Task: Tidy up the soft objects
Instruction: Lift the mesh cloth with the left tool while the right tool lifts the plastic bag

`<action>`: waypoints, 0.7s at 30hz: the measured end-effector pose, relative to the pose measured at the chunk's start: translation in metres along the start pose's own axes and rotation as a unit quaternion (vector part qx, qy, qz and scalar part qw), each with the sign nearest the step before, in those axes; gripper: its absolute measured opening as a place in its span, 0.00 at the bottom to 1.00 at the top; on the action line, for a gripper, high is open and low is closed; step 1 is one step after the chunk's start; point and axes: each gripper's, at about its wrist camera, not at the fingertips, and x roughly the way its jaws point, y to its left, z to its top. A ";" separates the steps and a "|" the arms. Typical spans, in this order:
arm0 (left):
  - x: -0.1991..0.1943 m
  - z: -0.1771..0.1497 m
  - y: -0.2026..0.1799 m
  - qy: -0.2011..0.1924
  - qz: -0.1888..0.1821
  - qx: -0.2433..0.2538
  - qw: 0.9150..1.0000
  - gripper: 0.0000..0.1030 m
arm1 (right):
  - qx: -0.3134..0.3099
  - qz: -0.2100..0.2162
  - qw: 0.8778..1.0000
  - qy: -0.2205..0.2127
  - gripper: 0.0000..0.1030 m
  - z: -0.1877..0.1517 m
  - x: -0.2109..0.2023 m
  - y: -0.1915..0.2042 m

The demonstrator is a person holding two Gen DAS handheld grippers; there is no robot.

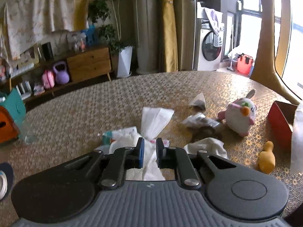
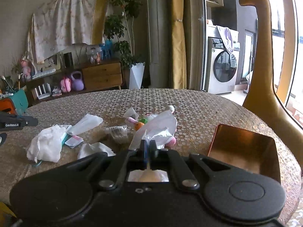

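I am working over a round table (image 1: 94,102) covered in a woven, honeycomb-patterned cloth, and I place everything relative to the red box (image 2: 244,147) standing open near the table's right edge. My left gripper (image 1: 150,147) has its jaws drawn nearly together, pinching a white tissue (image 1: 154,121) that fans upward beyond the fingertips and trails down between the black fingers; this is well to the left of the box. My right gripper (image 2: 148,148) is fully closed, clamping a crinkled piece of white and clear plastic wrap (image 2: 159,127) that stands up just left of the box. Between the two, further from the box, lies a loose heap of soft things: a crumpled white tissue pile (image 2: 46,145), a flat white packet (image 2: 86,123), a smaller white cloth (image 2: 94,149), and a clear wrapper with dark contents (image 2: 117,131). A round white and pink plush toy (image 1: 240,113) with an orange nose sits just left of the box, and a small yellow duck (image 1: 267,158) rests on the table in front of it. Behind the box, beyond the table's edge, stands a tall tan giraffe figure (image 2: 263,56).
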 end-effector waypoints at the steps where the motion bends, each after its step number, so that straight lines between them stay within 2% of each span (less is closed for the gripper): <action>1: 0.002 -0.002 0.002 0.007 -0.004 -0.006 1.000 0.12 | 0.002 -0.001 1.000 0.001 0.03 -0.001 0.000 -0.001; 5: 0.008 -0.015 0.015 0.032 -0.020 -0.035 0.999 0.14 | 0.013 0.002 1.000 0.008 0.03 -0.007 0.002 -0.004; 6: 0.010 -0.018 0.018 0.037 -0.022 -0.039 0.998 0.20 | 0.015 0.002 1.000 0.010 0.03 -0.008 0.002 -0.005; 8: 0.013 -0.025 0.023 0.045 -0.030 -0.046 0.997 0.44 | 0.018 0.005 1.000 0.012 0.03 -0.010 0.005 -0.004; 9: 0.014 -0.029 0.026 0.047 -0.033 -0.051 0.997 0.75 | 0.018 0.005 1.000 0.014 0.03 -0.010 0.005 -0.004; 10: 0.014 -0.032 0.028 0.045 -0.033 -0.056 0.997 0.91 | 0.018 0.005 1.000 0.015 0.03 -0.012 0.006 -0.004; 14: 0.025 -0.039 0.026 0.045 -0.018 -0.035 0.998 0.92 | 0.023 0.006 0.999 0.025 0.04 -0.018 0.011 -0.005; 21: 0.062 -0.050 0.001 0.044 0.057 0.059 0.996 0.92 | 0.033 0.002 0.999 0.040 0.04 -0.022 0.016 -0.006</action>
